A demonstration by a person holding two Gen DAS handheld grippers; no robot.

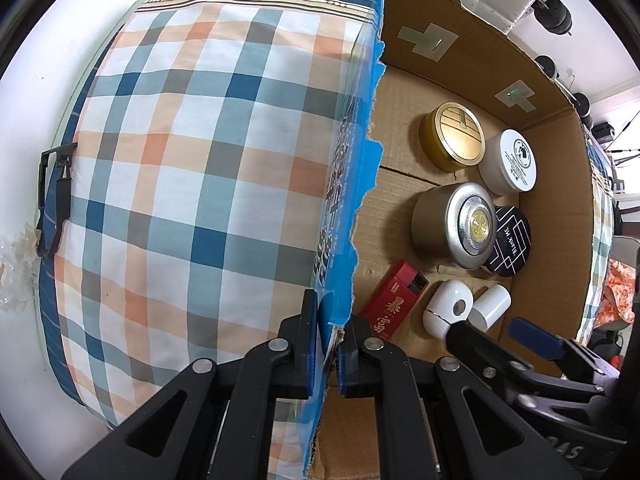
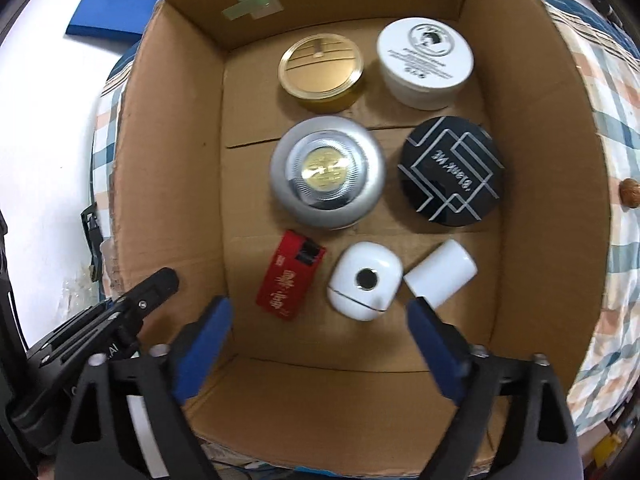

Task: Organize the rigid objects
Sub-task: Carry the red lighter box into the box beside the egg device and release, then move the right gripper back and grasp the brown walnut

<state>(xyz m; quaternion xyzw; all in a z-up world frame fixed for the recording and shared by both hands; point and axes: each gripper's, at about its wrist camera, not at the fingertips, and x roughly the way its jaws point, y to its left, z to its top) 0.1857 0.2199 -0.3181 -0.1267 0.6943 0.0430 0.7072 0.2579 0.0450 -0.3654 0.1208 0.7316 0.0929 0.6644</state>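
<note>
Left gripper (image 1: 329, 334) pinching cardboard box (image 2: 532, 128) wall, steadying it. Right gripper (image 2: 320, 320) hovering spread above lower-centre white case (image 2: 364, 280). Seven items lying arranged inside box. Judging arranging nearly done; next move needs descent around case or neighbouring white cylinder (image 2: 442, 272).

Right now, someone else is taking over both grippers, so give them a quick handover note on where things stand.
Left gripper: shut on the cardboard box's blue-edged left wall, steadying it.
Right gripper: open, empty, hovering over the near end of the box.
In the box, paired in rows: gold tin and white jar at the far end; silver jar and black compact in the middle; red packet, white rounded case and white cylinder nearest.
Done: seven items sit inside.
Left: a small brown thing lies outside on the checked cloth; whether it belongs is unclear.
</note>
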